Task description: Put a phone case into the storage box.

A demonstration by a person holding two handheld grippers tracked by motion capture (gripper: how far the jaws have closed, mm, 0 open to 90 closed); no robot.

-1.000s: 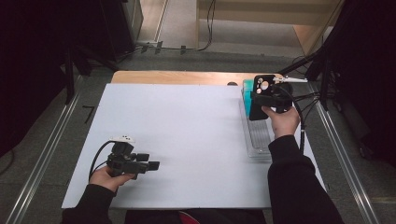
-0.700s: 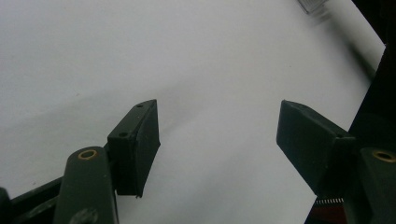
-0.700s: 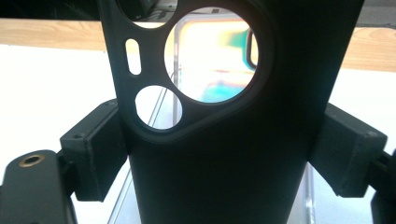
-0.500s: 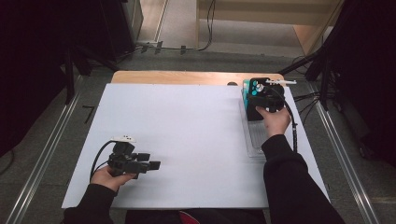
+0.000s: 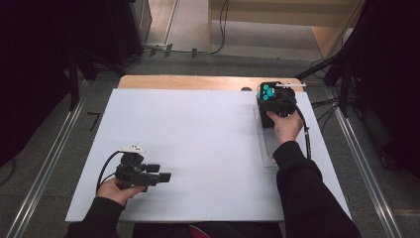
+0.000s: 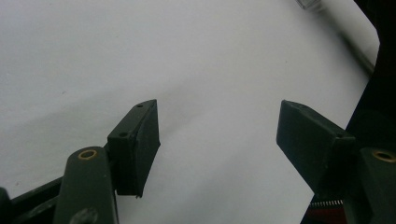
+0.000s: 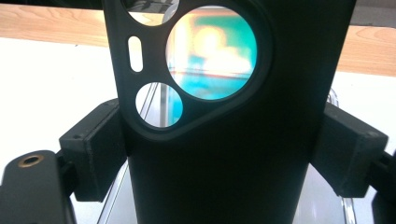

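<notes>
- Phone case (image 7: 224,154), black with camera cutouts, sits squarely between your right gripper (image 7: 224,158) pads, clamped on both edges.
- Clear tray (image 5: 270,148) lies just under those fingers.
- Your left gripper (image 6: 217,140) gapes, grasping nothing.

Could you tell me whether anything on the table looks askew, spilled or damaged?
Nothing stands out. The right gripper grips a black phone case with round camera cut-outs over the clear plastic tray; the left gripper is open above the white table sheet.

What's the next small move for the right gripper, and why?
Probably ease the black phone case down into the clear tray. The right gripper is clamped on the case from both sides, above the tray's far end; the left gripper rests open over bare white board.
</notes>
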